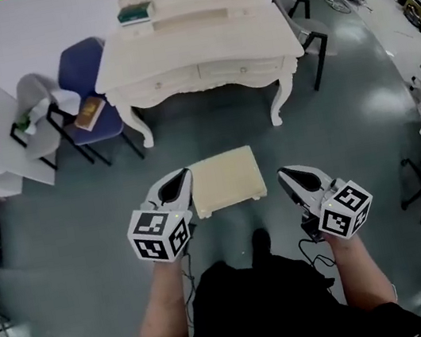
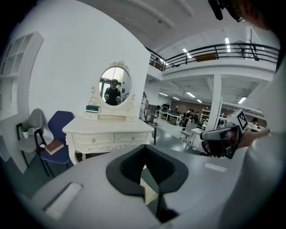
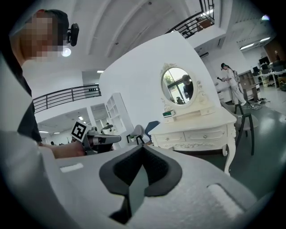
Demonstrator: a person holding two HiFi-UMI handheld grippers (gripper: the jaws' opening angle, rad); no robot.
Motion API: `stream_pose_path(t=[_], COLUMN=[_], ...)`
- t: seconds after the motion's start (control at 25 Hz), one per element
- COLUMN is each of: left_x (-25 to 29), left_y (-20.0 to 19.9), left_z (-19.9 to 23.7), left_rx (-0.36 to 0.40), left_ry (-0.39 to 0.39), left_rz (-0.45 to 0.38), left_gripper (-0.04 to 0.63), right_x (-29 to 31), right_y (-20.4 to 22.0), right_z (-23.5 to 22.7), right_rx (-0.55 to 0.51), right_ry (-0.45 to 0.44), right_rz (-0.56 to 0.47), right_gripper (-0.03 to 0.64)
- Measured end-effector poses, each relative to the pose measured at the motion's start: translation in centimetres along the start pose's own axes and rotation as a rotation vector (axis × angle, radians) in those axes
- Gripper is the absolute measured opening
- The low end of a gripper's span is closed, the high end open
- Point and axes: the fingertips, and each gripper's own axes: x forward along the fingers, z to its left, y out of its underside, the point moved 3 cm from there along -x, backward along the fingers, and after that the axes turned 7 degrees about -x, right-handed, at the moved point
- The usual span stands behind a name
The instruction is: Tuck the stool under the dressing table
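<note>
Left gripper and right gripper, jaws clenched on nothing, flank the stool at its 9 and 3 o'clock, outside the dressing table at 12 o'clock; an uneven push could slew it into a table leg.

Cream stool stands upright before the cream dressing table.

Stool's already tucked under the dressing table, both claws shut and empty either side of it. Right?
Not tucked. The head view shows the stool out on the open floor in front of the dressing table, short of its legs. The rest holds: left claw and right claw are shut and empty, either side of it.
</note>
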Motion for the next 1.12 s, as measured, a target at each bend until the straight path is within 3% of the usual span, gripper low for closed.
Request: stream_pose_path(t=[0.32, 0.56, 1.12], left_x=[1.7, 2.7, 8.1], left_y=[5.2, 6.8, 18.0], left_z=[1.7, 5.0, 9.6], left_rx=[-0.145, -0.162, -0.297], left_ry=[-0.075, -0.109, -0.138], left_rz=[0.095, 0.131, 0.264], left_gripper=[0.02, 0.02, 0.02], right_x=[4.4, 8.7, 15.2], right_y=[5.1, 6.0, 14.3], right_z=[-2.5, -1.8, -4.3], right_rx=[0.055, 0.048, 0.081], right_ry=[-0.086, -0.132, -0.154], right_rz=[0.156, 0.221, 0.384], right_gripper=[0.005, 0.005, 0.005])
